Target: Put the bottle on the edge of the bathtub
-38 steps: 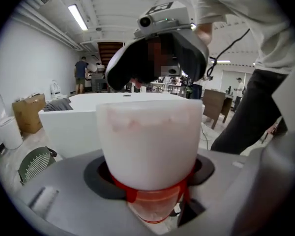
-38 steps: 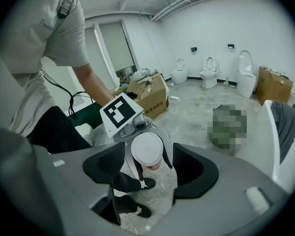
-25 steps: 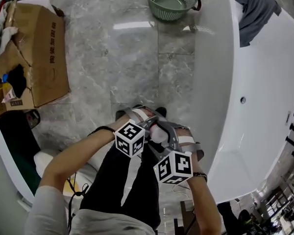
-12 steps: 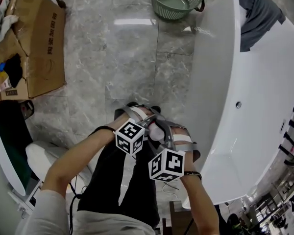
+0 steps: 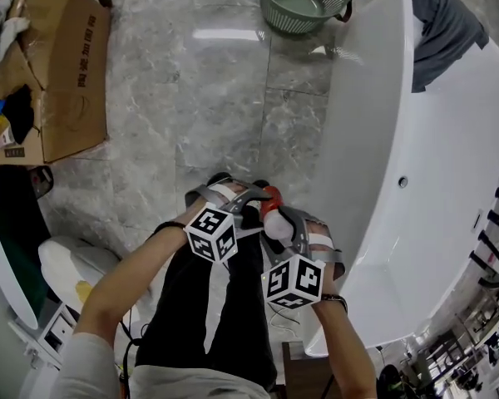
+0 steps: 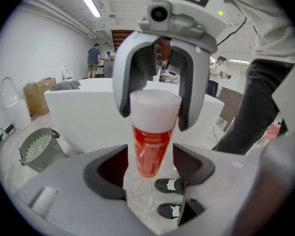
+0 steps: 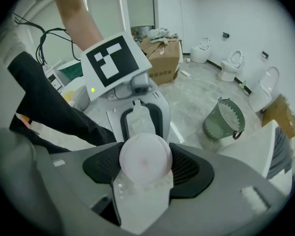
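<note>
Red liquid is filling the lower half of the bottle (image 5: 274, 220), which is hanging in front of the person's legs, between the two tools and well apart from the tub. The right gripper (image 7: 145, 167) is pointing steeply down. Its jaws, having just been closing a touch, are clamping the round white cap (image 7: 145, 156) from both sides. The left gripper (image 6: 150, 172) is standing with its jaws apart, its pads (image 6: 192, 167) flanking the red end without seeming to press it. That is what is worrying me: everything is hanging from a smooth cap, so a swing toward the tub could be working the bottle loose, or the left jaws could be clipping it askew while pulling away. Across the marble floor (image 5: 224, 98), the white bathtub (image 5: 362, 140) is offering what looks like a thin, glossy rim; released tilted or off-centre, the bottle could be toppling into the basin or onto the floor. Farther along, a grey cloth (image 5: 445, 23) is draping over the rim, probably spoiling that stretch as a seat.
</note>
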`<state>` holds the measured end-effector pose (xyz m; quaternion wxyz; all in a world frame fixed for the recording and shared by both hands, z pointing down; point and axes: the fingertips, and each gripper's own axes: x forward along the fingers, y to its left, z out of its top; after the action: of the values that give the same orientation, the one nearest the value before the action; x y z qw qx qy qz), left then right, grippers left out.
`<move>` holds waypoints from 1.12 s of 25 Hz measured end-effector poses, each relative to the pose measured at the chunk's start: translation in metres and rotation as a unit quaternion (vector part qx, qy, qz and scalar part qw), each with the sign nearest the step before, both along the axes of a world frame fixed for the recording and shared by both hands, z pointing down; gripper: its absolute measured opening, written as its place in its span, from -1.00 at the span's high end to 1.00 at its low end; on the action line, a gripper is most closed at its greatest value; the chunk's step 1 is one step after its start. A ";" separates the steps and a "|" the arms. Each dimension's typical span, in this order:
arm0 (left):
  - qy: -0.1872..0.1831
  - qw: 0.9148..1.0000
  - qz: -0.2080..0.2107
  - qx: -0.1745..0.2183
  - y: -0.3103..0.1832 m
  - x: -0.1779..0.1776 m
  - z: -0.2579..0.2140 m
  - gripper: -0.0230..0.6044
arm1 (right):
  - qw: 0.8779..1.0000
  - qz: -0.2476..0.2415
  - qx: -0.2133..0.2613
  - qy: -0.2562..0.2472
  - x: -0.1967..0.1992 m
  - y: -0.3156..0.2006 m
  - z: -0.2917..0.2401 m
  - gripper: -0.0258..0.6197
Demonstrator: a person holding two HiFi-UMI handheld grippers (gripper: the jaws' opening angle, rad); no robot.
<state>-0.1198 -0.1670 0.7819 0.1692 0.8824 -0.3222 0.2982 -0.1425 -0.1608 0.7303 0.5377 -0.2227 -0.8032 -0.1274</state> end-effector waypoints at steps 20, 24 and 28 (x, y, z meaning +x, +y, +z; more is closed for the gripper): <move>0.116 0.973 -0.198 -0.015 0.001 -0.019 -0.044 -0.14 | 0.943 0.325 0.006 0.072 0.048 -0.112 0.150 0.04; 0.121 0.971 -0.205 -0.035 0.001 -0.018 -0.033 -0.14 | 0.916 0.394 0.010 0.080 0.057 -0.130 0.184 0.04; 0.123 0.966 -0.224 -0.032 -0.013 -0.027 -0.029 -0.12 | 0.885 0.456 0.012 0.089 0.068 -0.144 0.215 0.04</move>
<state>-0.1472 -0.1802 0.7531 0.2980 0.8115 -0.4792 0.1521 -0.0748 -0.3051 0.9452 0.6086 0.1647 -0.7629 0.1429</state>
